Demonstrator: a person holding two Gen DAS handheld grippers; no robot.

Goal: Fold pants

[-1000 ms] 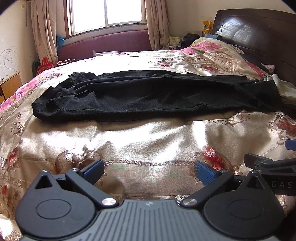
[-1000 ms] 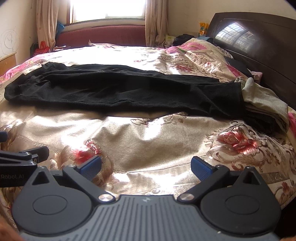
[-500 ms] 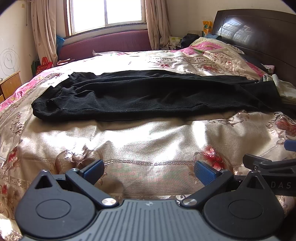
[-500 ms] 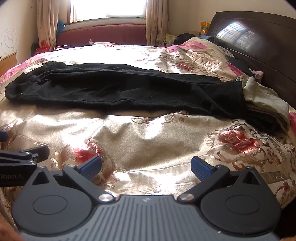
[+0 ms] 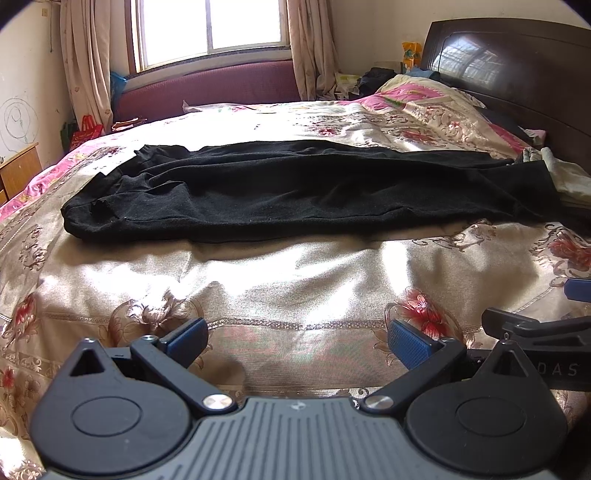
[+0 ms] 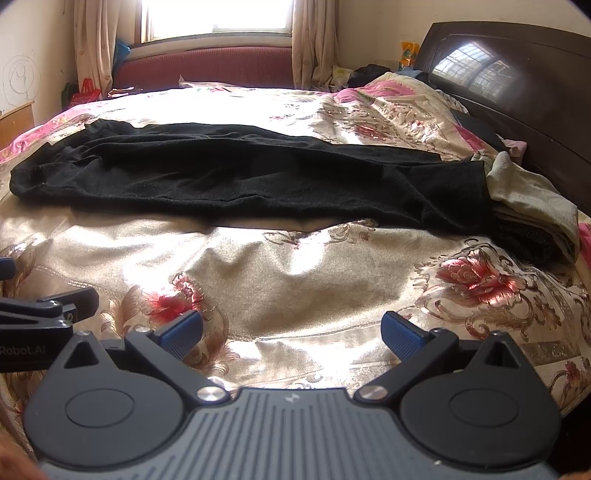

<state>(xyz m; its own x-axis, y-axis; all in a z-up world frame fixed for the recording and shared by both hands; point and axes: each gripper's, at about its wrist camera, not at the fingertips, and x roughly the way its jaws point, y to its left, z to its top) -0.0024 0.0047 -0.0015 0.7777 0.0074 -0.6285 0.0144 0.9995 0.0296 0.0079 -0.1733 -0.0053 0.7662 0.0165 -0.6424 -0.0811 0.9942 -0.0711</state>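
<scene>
Both hand-held grippers, left (image 5: 297,338) and right (image 6: 291,330), gape empty; reach forward, pinching the pants (image 5: 295,192) at opposite ends together.

You are in a home bedroom: a bed (image 5: 295,280) under a shiny floral bedspread (image 6: 295,266) fills the room, with a dark wooden headboard (image 5: 517,70) on your right, a curtained window (image 5: 210,26) ahead, and a small wooden nightstand (image 5: 18,173) by the scribbled wall
</scene>
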